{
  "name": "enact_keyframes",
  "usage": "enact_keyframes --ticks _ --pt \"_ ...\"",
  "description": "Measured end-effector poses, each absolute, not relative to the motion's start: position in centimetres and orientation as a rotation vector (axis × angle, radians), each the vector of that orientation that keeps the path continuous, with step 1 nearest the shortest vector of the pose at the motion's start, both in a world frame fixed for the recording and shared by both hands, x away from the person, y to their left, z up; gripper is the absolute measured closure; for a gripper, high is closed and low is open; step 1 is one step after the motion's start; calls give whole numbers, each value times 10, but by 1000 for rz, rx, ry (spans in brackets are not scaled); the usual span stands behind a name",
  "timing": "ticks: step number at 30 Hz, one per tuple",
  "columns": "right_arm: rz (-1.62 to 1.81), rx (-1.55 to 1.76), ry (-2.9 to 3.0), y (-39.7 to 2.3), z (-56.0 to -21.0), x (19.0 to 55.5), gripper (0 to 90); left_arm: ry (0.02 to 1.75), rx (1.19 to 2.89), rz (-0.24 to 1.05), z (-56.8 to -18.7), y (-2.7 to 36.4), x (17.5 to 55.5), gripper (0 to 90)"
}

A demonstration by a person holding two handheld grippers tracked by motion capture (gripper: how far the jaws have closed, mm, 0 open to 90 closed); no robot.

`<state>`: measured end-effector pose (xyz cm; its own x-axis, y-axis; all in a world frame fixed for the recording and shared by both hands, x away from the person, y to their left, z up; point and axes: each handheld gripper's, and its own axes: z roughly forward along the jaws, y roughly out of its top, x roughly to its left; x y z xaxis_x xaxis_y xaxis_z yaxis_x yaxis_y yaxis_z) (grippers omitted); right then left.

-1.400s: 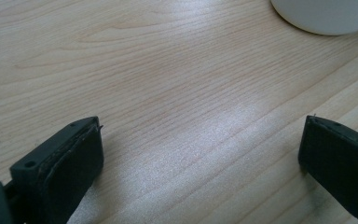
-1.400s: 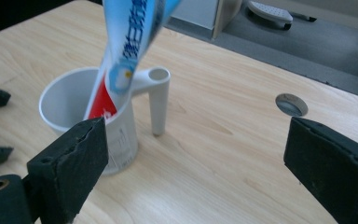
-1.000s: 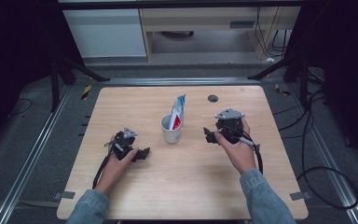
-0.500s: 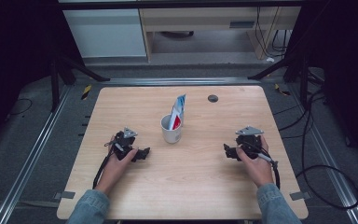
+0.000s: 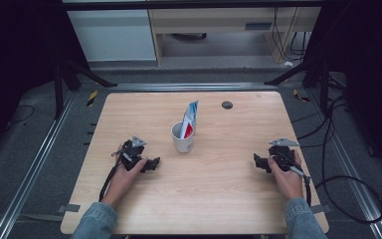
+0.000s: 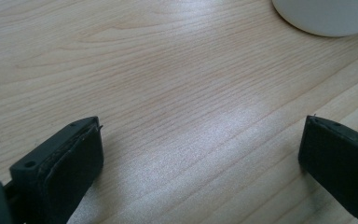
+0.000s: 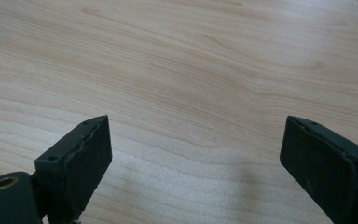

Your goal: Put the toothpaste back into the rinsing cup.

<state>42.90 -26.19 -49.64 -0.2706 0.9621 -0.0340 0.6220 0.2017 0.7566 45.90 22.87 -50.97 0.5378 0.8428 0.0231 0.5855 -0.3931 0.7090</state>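
While both of your grippers are resting low on the table [image 5: 219, 199], the thing in hand is sitting between them: a white cup [image 5: 183, 138] near the middle of the wood, with a flat packet [image 5: 190, 118] in white, blue and red standing tilted inside it and poking well above the rim.

You are holding the left gripper [image 5: 151, 163] just beside the cup, its jaws standing wide with only bare wood between the pads [image 6: 77, 158]; in the left gripper view the cup's white base [image 6: 326, 16] is sitting at the top right. You are keeping the right gripper [image 5: 259, 162] well apart from the cup, near the table's right edge, jaws likewise spread wide and holding nothing [image 7: 193, 154].

Judging by its look, the cup is stiff and smooth-walled, probably slippery and breakable if it is ceramic, so you are better off taking it across the wall below the rim, squarely, not by the lip. The packet seems light, thin and floppy; pinching its free upper edge would likely lift it clean out, though a hard tug could tip the cup.

Printing is showing on the packet, but it is too small to read, and no brand can be made out. A small dark round spot [image 5: 227, 104] is lying beyond the cup.
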Motion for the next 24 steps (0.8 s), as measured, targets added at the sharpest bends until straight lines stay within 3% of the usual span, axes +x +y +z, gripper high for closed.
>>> enact_keyframes --ticks 24 --pt "840 1565 1948 -245 -514 433 11 1152 2123 508 -510 228 459 0"
